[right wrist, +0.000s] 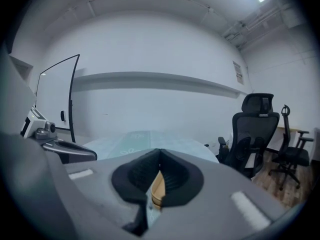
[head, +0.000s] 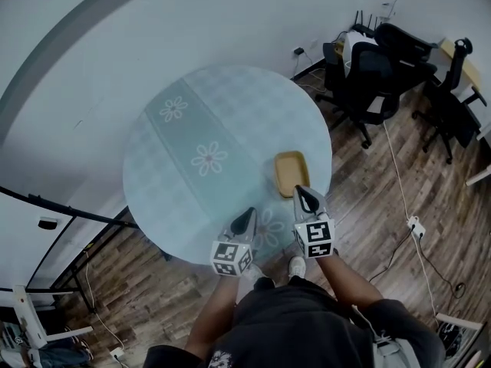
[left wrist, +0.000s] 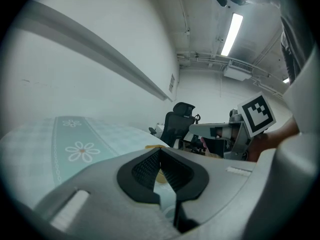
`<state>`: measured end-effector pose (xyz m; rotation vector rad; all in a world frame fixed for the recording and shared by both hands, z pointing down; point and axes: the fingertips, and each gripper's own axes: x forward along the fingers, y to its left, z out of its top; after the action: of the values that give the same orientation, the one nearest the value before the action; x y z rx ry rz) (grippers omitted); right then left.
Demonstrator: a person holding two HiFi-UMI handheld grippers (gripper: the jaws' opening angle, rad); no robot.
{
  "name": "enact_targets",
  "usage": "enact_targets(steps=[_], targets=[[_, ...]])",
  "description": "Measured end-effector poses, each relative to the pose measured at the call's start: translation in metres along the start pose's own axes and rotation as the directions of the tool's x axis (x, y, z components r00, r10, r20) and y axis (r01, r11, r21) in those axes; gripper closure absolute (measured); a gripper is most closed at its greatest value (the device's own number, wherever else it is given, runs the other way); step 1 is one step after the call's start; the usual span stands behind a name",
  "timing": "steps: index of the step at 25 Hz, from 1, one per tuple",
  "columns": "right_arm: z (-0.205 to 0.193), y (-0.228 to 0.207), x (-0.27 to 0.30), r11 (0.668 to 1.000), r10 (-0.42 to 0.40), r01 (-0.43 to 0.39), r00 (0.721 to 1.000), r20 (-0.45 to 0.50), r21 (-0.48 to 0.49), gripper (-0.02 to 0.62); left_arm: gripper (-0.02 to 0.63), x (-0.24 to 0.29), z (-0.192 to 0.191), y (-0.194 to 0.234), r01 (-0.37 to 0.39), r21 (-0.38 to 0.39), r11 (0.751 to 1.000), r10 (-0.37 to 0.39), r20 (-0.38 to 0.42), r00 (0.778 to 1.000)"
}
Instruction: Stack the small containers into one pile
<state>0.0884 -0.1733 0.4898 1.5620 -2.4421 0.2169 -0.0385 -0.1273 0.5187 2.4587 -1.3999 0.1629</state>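
A shallow yellow container (head: pixel 291 171) sits on the right side of the round table (head: pixel 192 198), near its front edge. My right gripper (head: pixel 301 191) is shut, its tip at the container's near rim; whether it touches I cannot tell. In the right gripper view the jaws (right wrist: pixel 159 151) meet at the tip and the yellow container (right wrist: pixel 157 189) shows through the gap below. My left gripper (head: pixel 250 211) hovers shut over the table's front, left of the container. Its jaws (left wrist: pixel 160 150) are closed with nothing between them, and a sliver of the container (left wrist: pixel 160 176) shows beyond.
The table wears a pale teal cloth with daisy prints (head: pixel 209 159). Black office chairs (head: pixel 368 75) stand on the wooden floor at the right. Cables and a power strip (head: pixel 415 226) lie on the floor. A white wall curves behind the table.
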Motion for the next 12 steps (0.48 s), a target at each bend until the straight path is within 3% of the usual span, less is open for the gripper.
enact_targets(steps=[12], targets=[[0.023,-0.003,-0.008,0.999,0.009,-0.008,1.000,0.024,-0.037,0.595,0.601,0.000,0.023,-0.002,0.008,0.024,1.000,-0.009,0.032,0.999]])
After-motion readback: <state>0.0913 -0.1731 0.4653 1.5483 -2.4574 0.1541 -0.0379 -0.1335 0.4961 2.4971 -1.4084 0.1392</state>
